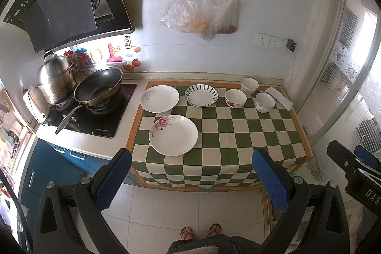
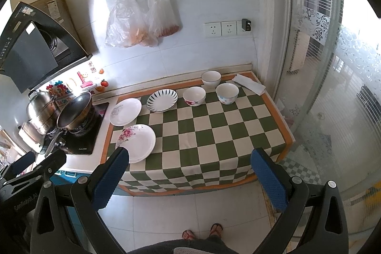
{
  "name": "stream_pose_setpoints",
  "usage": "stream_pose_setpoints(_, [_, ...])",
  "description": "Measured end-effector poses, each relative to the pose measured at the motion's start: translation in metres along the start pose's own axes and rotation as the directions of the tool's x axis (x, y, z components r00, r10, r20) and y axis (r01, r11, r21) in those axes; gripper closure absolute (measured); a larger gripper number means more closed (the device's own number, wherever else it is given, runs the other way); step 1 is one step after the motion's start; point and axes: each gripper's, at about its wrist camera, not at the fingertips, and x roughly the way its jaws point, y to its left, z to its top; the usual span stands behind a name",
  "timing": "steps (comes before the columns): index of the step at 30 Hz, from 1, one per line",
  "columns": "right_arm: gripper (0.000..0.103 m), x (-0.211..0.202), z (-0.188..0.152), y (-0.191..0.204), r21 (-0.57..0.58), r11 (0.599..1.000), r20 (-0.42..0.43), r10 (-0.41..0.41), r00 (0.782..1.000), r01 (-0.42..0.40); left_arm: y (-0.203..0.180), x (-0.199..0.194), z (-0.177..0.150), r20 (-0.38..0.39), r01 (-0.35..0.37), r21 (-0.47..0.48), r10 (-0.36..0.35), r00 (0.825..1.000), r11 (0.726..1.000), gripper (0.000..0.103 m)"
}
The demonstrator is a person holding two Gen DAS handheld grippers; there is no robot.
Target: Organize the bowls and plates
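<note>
Three plates lie on the green-and-white checkered cloth (image 1: 238,135): a pink-flowered plate (image 1: 173,135) (image 2: 137,142) nearest me, a plate with a grey flower (image 1: 159,98) (image 2: 125,111) behind it, and a plate with dark rim strokes (image 1: 201,95) (image 2: 162,100). Three bowls stand at the back right: a plain white bowl (image 1: 249,85) (image 2: 211,79), a red-flowered bowl (image 1: 235,98) (image 2: 194,96) and a blue-dotted bowl (image 1: 264,102) (image 2: 227,93). My left gripper (image 1: 190,180) and right gripper (image 2: 190,179) hover open and empty above the floor, short of the counter's front edge.
A hob (image 1: 95,111) to the left of the cloth carries a wok (image 1: 98,87) with its handle toward me and a steel steamer pot (image 1: 56,80). A folded white cloth (image 1: 279,98) lies at the back right corner. Plastic bags (image 1: 202,4) hang on the wall. A glass partition (image 2: 333,87) stands right.
</note>
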Motion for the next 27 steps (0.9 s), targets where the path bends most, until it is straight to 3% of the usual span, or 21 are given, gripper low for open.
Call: stream_pose_setpoints(27, [0.0,-0.0003,0.0015,0.0053,0.0,1.0,0.003,0.004,1.0,-0.004,0.0028,0.0019,0.0,-0.005,0.001,-0.003,-0.001,1.0,1.0,0.0])
